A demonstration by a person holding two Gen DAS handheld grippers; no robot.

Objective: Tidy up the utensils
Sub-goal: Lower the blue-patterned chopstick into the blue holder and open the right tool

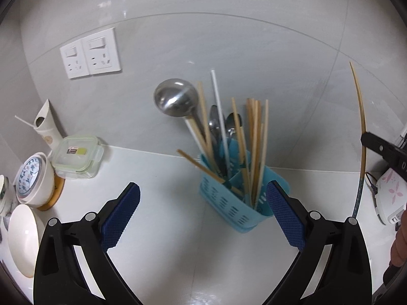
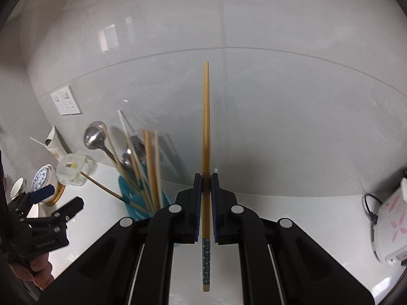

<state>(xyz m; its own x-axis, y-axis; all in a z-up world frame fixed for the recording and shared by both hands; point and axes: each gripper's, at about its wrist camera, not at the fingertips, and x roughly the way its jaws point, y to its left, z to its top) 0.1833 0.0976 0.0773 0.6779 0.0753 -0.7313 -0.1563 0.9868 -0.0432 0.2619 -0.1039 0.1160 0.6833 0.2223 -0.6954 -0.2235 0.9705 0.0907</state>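
The right gripper (image 2: 206, 203) is clamping one chopstick (image 2: 206, 127) upright, clear of the blue caddy (image 1: 229, 203), which is already holding most utensils, while the left gripper (image 1: 203, 203) is hovering with fingers wide apart, empty; sorting is looking unfinished.

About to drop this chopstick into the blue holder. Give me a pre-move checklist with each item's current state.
1. Right gripper shut on the chopstick: ok.
2. Chopstick sits straight between the pads, patterned end toward the camera: ok.
3. Left gripper open and holding nothing: ok.
4. Blue utensil holder upright on the counter: ok.
5. Free room in the holder: cannot tell; it is crowded with chopsticks, spoons and a ladle.
6. Leaning chopstick sticking out sideways from the holder may get in the way: not ok.
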